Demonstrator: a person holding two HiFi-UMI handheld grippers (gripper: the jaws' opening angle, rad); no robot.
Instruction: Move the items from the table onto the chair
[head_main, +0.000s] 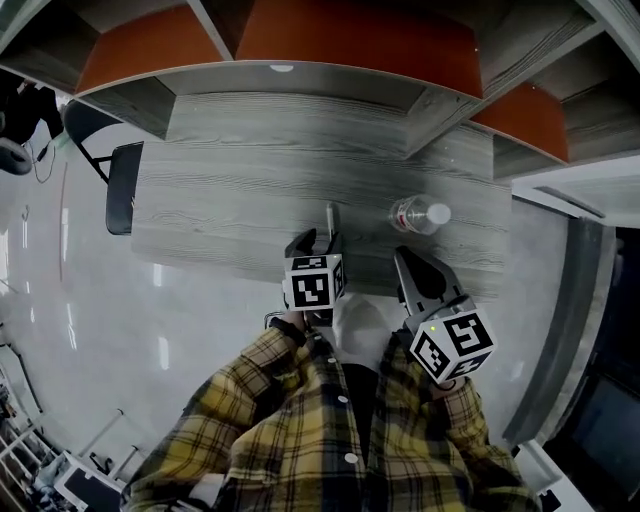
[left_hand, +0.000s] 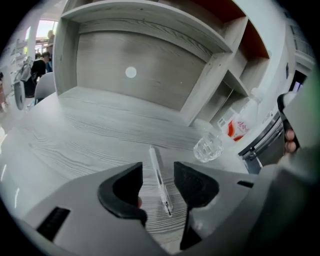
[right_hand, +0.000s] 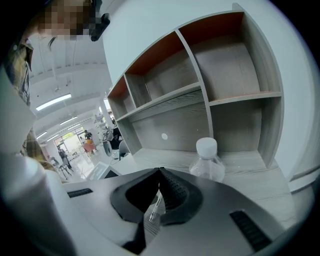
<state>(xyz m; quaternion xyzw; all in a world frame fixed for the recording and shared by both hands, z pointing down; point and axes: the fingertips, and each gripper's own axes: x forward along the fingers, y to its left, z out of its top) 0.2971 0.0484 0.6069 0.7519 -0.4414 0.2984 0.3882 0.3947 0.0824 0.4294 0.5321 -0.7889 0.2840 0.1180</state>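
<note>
My left gripper (left_hand: 157, 172) hangs over the grey wood-grain table (head_main: 240, 200) with its jaws wide apart, a slim clear pen (left_hand: 160, 182) lying flat on the boards between them, touched by neither pad. My right gripper (right_hand: 160, 172), just beside it, has its jaws closed tip to tip on nothing; a stretch of pen shows through the gap below the tips, apparently down on the table. In the head view the pen (head_main: 331, 218) points away from me ahead of the left gripper (head_main: 320, 240), and a clear plastic water bottle (head_main: 420, 214) with a white cap stands near it to the right, ahead of the right gripper (head_main: 400, 252). Open shelving (head_main: 300, 80) with orange back panels walls off the table's far side. A dark chair (head_main: 122, 188) sits at the table's left end, well apart from both items. A red-and-white pack (left_hand: 237, 125) near the bottle is too blurred to name, and my plaid sleeves (head_main: 300, 420) hide the table's near edge.
</note>
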